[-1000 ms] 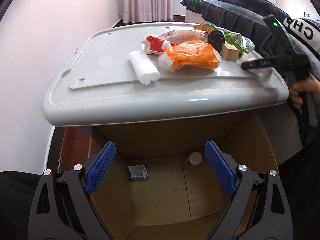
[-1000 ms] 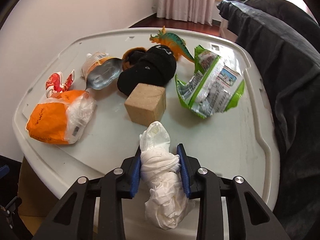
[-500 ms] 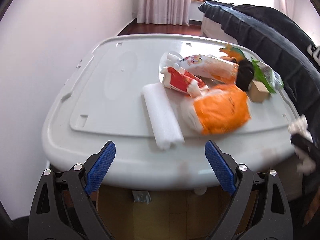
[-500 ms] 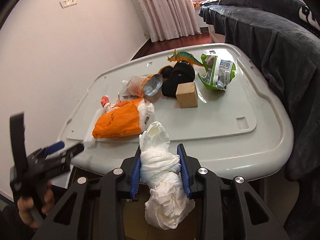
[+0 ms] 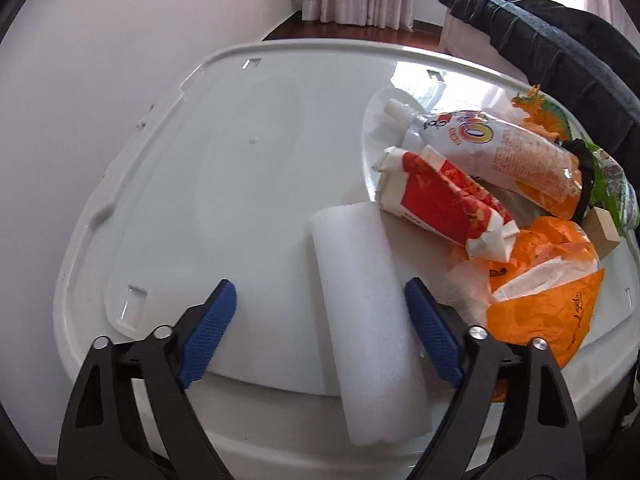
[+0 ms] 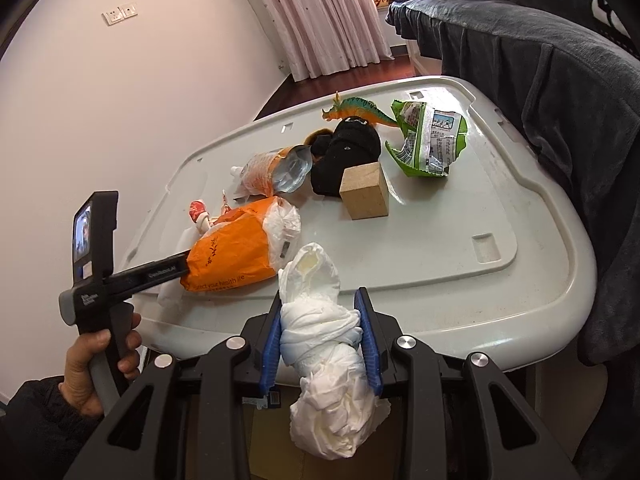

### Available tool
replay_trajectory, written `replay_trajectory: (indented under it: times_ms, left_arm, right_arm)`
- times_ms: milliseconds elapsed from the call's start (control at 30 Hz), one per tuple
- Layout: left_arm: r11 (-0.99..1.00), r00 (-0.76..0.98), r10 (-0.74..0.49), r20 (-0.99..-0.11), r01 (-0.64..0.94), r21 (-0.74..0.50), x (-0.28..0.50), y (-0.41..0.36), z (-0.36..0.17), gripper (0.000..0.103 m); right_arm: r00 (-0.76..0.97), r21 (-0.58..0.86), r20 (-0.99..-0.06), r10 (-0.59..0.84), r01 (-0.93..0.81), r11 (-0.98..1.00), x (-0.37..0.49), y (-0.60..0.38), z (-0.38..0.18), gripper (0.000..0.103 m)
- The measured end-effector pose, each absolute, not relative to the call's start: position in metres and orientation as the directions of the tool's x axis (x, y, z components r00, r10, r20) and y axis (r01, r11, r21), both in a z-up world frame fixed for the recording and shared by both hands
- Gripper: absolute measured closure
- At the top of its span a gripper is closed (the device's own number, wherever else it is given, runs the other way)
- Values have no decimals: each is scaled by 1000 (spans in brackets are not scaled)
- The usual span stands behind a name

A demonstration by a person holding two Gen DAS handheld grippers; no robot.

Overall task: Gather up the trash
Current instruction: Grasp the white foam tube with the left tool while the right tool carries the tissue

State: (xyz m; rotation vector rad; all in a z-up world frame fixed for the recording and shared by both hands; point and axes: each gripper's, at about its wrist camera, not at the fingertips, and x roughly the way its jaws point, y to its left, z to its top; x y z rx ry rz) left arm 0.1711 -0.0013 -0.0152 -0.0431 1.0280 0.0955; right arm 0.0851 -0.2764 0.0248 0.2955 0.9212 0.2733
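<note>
Left gripper (image 5: 320,320): over the near edge of the white lid, jaws just been closing in, and the white foam roll (image 5: 368,312) sits between the blue pads
Left grip: right pad is just beside the roll's side, left pad stands well clear of it, so the jaws are spread and not pinching yet
White foam roll: lies flat on the lid (image 5: 240,160), long axis running away from the camera, near end hanging over the lid's front edge
Right gripper (image 6: 320,336): pressed in on a crumpled white tissue wad (image 6: 320,320), both blue pads squeezing its middle
Tissue wad: held up off the lid at the near rim, top puffing above the pads, tail drooping below them
Orange plastic bag (image 6: 236,252): on the lid, right next to the roll, white lining spilling from its mouth
Red and white carton (image 5: 444,200): squashed, lying just behind the roll and touching the orange bag
Orange pouch (image 5: 500,148): torn open, behind the carton
Green wrapper (image 6: 428,140): at the far right of the lid, apart from the pile
Wooden block (image 6: 364,190): mid-lid, against the black cloth item (image 6: 348,152)
Toy dinosaur (image 6: 356,108): at the far edge, behind the black item
Person's hand (image 6: 96,364): wrapped around the left gripper's handle, seen from the right wrist
</note>
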Motion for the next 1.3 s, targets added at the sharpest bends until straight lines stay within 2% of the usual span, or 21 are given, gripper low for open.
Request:
replay_trajectory:
  times_ms: [33, 67, 100, 233, 300, 400, 667, 900, 1100, 1300]
  left_arm:
    - [998, 531, 43, -846, -66, 9, 168, -7, -13, 44]
    - [999, 537, 33, -843, -48, 9, 166, -10, -11, 64]
    - [999, 540, 26, -841, -32, 10, 164, -14, -10, 69]
    - [1000, 561, 12, -827, -27, -4, 158, -13, -8, 76]
    - [998, 562, -30, -827, -32, -58, 156, -5, -4, 79]
    - [996, 560, -54, -827, -34, -88, 146, 1, 3, 81]
    - [998, 607, -41, -794, -15, -62, 100, -4, 41, 81]
    - [999, 628, -34, -778, 25, -23, 28, -17, 65, 81]
    - [998, 583, -61, -810, 57, -34, -34, -21, 40, 81]
    - [994, 504, -76, -861, 108, -25, -58, -34, 0, 81]
  right_arm:
    - [578, 363, -736, 354, -106, 926, 85, -276, 25, 69]
    - [578, 362, -735, 355, -108, 926, 85, -275, 25, 69]
    - [576, 362, -736, 355, -109, 926, 86, -274, 25, 69]
    - [573, 354, -741, 350, -111, 929, 86, -271, 25, 69]
    - [577, 337, -743, 340, -116, 934, 85, -269, 26, 69]
    - [587, 321, -740, 330, -123, 939, 83, -267, 27, 69]
    - [616, 318, -708, 345, -158, 935, 73, -260, 36, 69]
    - [638, 324, -680, 363, -183, 928, 18, -247, 41, 69]
    - [609, 322, -708, 358, -173, 931, -34, -232, 31, 69]
    - [555, 311, -757, 346, -161, 937, -63, -216, 12, 69]
